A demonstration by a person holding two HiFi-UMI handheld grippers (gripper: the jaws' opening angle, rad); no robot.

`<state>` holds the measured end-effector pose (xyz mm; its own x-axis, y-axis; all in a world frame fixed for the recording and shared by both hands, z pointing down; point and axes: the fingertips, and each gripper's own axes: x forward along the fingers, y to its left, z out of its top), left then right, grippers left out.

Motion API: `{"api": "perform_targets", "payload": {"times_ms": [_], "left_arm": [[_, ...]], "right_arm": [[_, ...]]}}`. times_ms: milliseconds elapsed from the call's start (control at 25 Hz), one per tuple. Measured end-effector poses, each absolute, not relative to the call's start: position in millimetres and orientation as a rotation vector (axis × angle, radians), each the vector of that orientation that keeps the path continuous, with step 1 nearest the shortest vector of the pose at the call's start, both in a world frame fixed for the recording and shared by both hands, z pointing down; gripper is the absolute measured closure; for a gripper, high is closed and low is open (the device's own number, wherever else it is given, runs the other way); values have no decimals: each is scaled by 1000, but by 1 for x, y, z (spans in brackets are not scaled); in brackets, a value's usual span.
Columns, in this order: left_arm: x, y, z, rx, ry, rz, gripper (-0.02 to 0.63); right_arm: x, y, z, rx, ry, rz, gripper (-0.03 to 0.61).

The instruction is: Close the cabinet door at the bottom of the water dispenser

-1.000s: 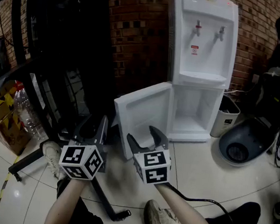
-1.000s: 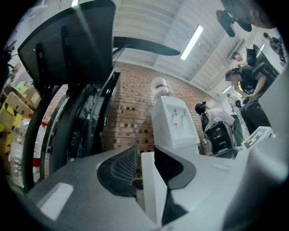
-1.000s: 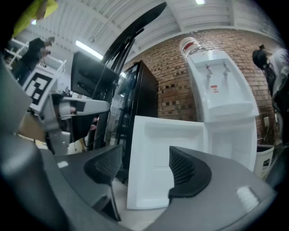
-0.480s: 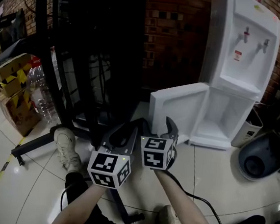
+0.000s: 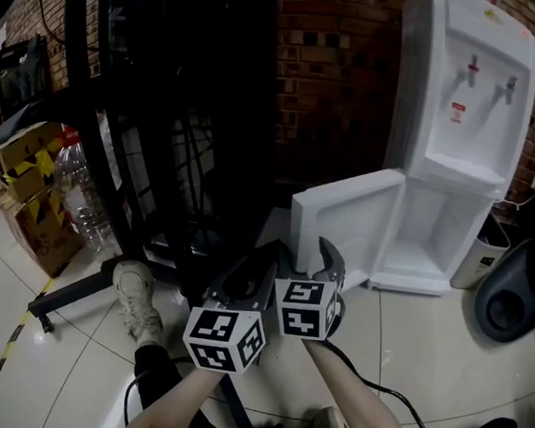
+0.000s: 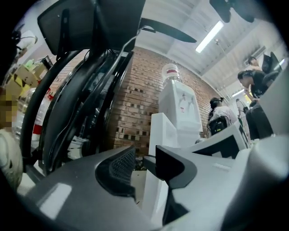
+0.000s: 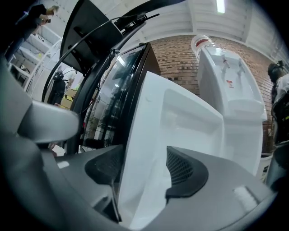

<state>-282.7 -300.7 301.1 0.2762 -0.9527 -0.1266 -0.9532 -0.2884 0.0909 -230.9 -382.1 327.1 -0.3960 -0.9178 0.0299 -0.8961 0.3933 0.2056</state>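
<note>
Brick wall backs the water dispenser at 2 o'clock, and its cabinet door still stands wide. The right gripper has advanced; its jaws are closing with the door's free edge between them, not yet clamped. The left gripper, at its 8 o'clock, is opening, empty. The push shut looks ready to begin.

The cabinet door and water dispenser look smooth white plastic, the wall rough brick, the floor glossy tile.

White water dispenser, white cabinet door, red-brown brick wall, pale glossy floor tiles, brown cardboard box with yellow-and-black stripes
</note>
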Motion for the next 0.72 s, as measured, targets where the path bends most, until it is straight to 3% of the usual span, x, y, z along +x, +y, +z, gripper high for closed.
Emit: {"api": "perform_targets", "payload": {"times_ms": [480, 720], "left_arm": [[-254, -303, 326, -2542, 1836, 101, 462], [-221, -295, 322, -2567, 1770, 76, 466]], "right_arm": [[-198, -333, 326, 1552, -2516, -396, 311], [-149, -299, 329, 1567, -2550, -300, 313]]}}
